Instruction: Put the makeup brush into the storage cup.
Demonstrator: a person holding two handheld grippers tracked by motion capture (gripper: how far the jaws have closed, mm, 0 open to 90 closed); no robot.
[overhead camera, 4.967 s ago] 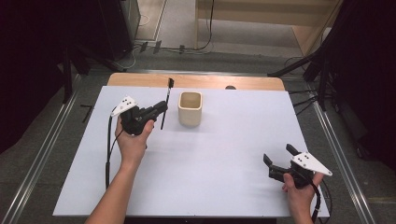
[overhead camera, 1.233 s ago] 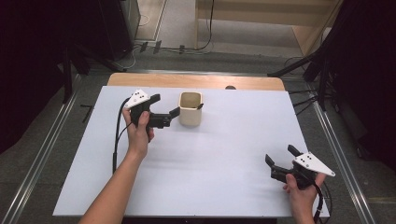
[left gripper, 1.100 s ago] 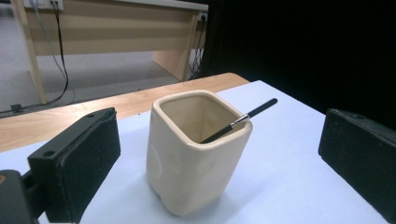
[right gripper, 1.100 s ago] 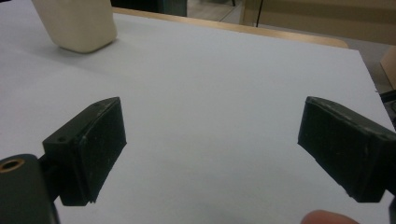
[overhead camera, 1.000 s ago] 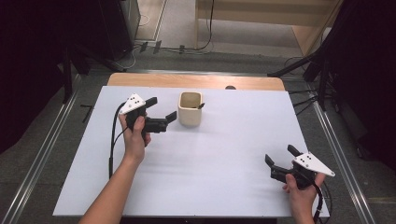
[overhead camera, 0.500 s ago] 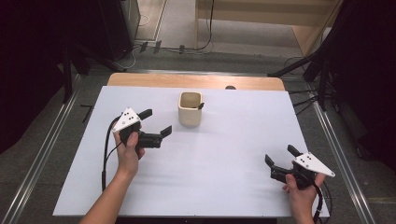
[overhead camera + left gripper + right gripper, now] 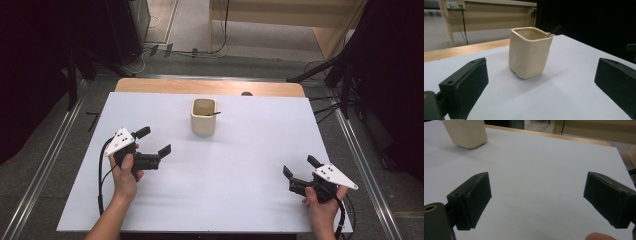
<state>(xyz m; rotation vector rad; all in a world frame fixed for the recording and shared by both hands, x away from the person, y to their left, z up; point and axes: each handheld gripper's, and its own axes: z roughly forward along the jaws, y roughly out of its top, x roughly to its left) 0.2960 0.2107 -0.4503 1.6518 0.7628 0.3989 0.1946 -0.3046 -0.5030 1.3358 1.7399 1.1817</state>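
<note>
We see a cream cup [image 7: 203, 116] standing upright toward the far middle of the white worktop [image 7: 240, 200], with the dark handle of a utensil [image 7: 214, 114] poking over its rim. In the left gripper view the cup [image 7: 529, 51] sits ahead between the jaws, squarish and plain, and we can read no brand, label or writing on it. The utensil [image 7: 554, 30] leans at its far right corner there.

The left tongs [image 7: 154, 141] hover near the worktop's left side, well apart from the cup, jaws spread wide and holding nothing. The right tongs [image 7: 300, 167] sit near the front right corner, also wide open and empty. In the right gripper view the cup's base [image 7: 465, 133] shows at the top left, far from those jaws.

A wooden strip [image 7: 210, 86] runs along the worktop's far edge.
</note>
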